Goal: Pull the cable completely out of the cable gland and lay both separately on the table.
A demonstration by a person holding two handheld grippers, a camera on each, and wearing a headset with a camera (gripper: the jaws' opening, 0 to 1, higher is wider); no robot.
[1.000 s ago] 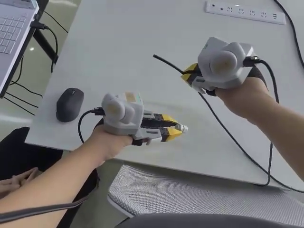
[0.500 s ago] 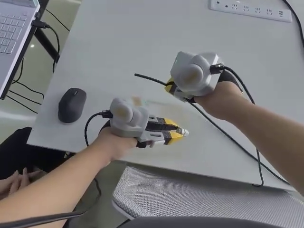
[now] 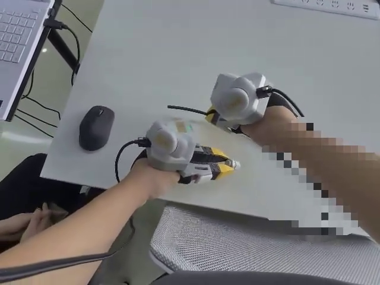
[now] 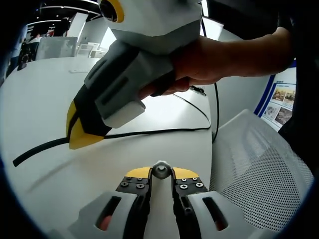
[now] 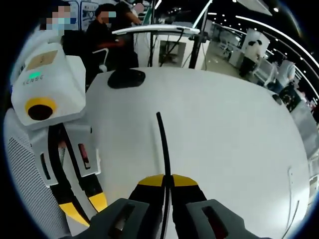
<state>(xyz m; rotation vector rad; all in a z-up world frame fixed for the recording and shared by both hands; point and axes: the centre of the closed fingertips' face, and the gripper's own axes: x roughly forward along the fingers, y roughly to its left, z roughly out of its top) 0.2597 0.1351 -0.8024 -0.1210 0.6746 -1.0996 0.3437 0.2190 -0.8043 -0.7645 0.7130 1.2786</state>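
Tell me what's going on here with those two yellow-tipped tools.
Someone is working two handheld grippers over a white table. The right tongs are shut on a black cable, whose free end sticks out ahead. The left tongs pinch a small pale cable gland at their tips. The gland looks apart from the cable, so the pull seems done, but neither piece is laid down yet. A mouse sits off to the side.

Desk (image 3: 154, 53): smooth, matt white. Cable (image 5: 163, 144): matt black sheath. Mouse (image 3: 96, 126): matt black plastic. Chair (image 3: 237, 243): grey mesh.
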